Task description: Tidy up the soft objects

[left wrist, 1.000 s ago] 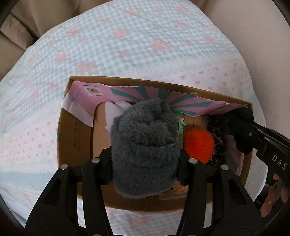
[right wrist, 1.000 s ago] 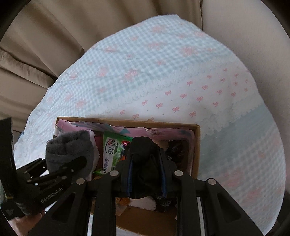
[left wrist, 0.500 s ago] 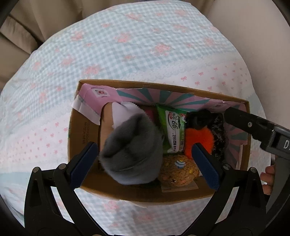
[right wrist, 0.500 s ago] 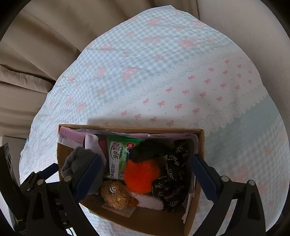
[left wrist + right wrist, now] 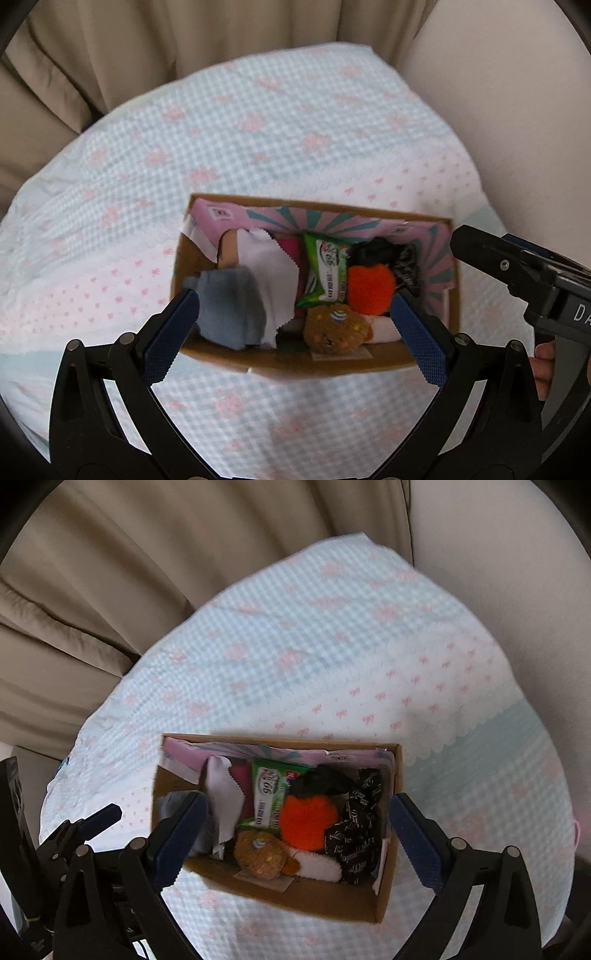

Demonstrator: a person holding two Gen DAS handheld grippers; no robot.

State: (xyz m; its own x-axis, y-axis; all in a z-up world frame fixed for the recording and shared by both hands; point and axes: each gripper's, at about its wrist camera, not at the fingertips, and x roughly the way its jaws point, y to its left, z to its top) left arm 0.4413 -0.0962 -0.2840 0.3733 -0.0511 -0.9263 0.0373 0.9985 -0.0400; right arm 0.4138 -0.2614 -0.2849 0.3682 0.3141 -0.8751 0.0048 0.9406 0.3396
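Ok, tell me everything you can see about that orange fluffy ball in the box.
The orange fluffy ball is a round, bright pompom of fuzzy fibre. It lies inside the cardboard box, toward its right half, between the green packet and a black printed fabric, under a black soft piece. No gripper touches it.

Grey sock (image 5: 173,805) mostly hidden behind pad; wipes pack (image 5: 325,271) print perhaps illegible.

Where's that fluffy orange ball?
In both wrist views the orange ball lies inside the cardboard box, right of the green packet.
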